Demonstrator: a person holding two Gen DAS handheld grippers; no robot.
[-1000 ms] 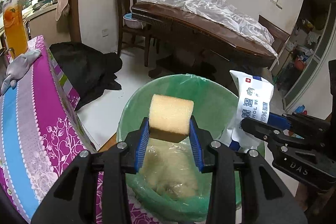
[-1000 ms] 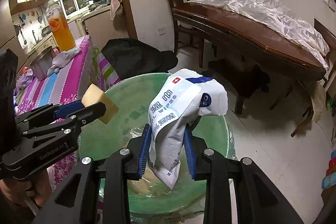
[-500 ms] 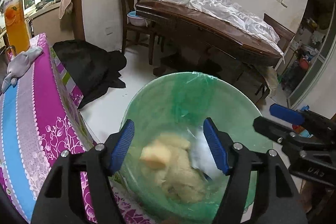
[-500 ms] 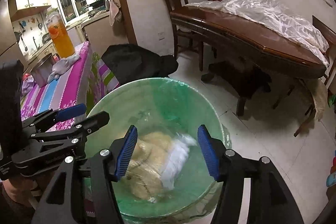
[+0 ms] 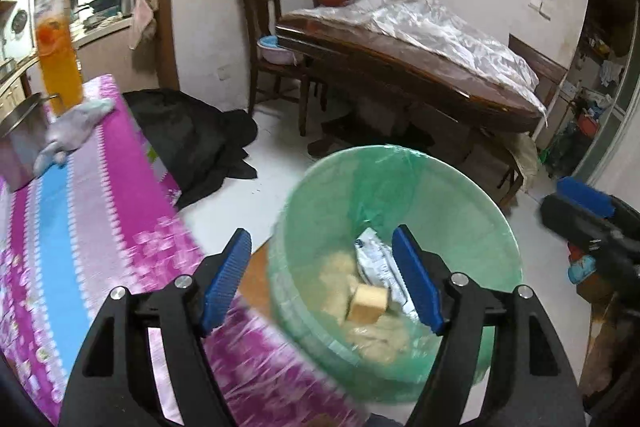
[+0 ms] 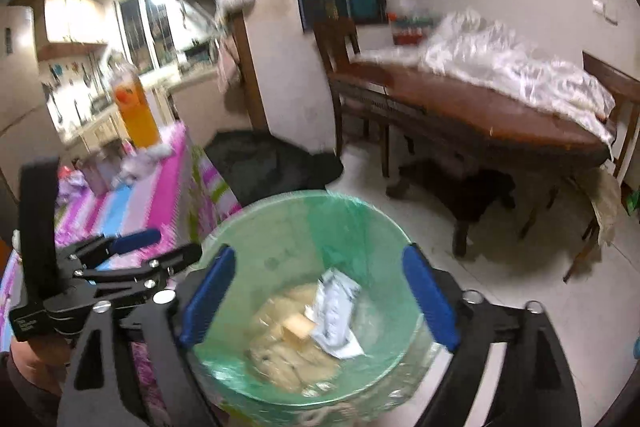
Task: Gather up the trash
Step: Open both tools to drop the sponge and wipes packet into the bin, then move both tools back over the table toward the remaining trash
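Observation:
A bin with a green liner (image 5: 400, 167) (image 6: 304, 211) stands on the floor beside the table. A yellow sponge (image 5: 368, 303) (image 6: 298, 327) and a white wet-wipes packet (image 5: 380, 263) (image 6: 336, 311) lie inside it on crumpled trash. My left gripper (image 5: 324, 279) is open and empty above the bin's left rim; it also shows in the right wrist view (image 6: 156, 247). My right gripper (image 6: 316, 299) is open and empty over the bin; it shows at the right edge of the left wrist view (image 5: 576, 203).
A table with a pink and blue striped cloth (image 5: 80, 195) is at the left, with an orange drink bottle (image 5: 58, 63), a grey rag (image 5: 76, 123) and a metal pot (image 5: 16, 143). A black bag (image 5: 192, 135) lies on the floor. A wooden dining table (image 5: 420, 67) stands behind.
Both grippers opened and dropped the sponge and the wipes packet into the bin. Both have since drawn back and up from the bin, the left one shifting left.

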